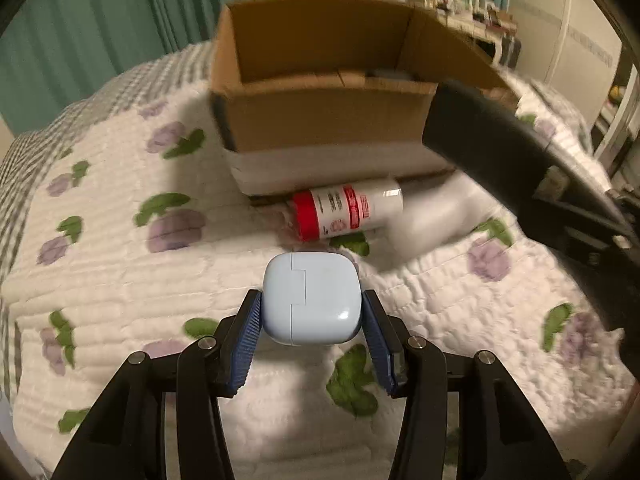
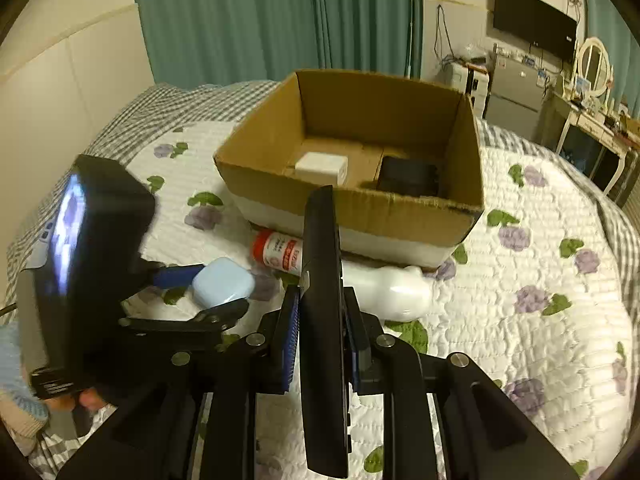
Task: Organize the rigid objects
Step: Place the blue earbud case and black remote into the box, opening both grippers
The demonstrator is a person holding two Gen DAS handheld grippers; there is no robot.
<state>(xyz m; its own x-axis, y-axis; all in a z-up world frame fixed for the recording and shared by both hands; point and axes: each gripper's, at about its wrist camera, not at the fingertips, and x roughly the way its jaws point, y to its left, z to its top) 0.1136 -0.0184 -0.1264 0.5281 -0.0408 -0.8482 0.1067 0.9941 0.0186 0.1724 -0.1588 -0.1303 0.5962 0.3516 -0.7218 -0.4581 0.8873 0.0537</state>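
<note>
Fingers of the left gripper [image 1: 311,322] are clamped on a pale blue case [image 1: 310,298], held above the quilt [image 1: 120,280] near the cardboard box [image 1: 320,120]. Right gripper [image 2: 322,340] fingers are pressed together on a flat black remote [image 2: 322,280], standing on edge. Already in the box: a white block [image 2: 322,168] at left and a black item [image 2: 410,178] at right. Still outside, lying against the box's near wall: a red-and-white can [image 1: 346,210] and a white bottle [image 2: 388,290]. Judged roughly half done.
</note>
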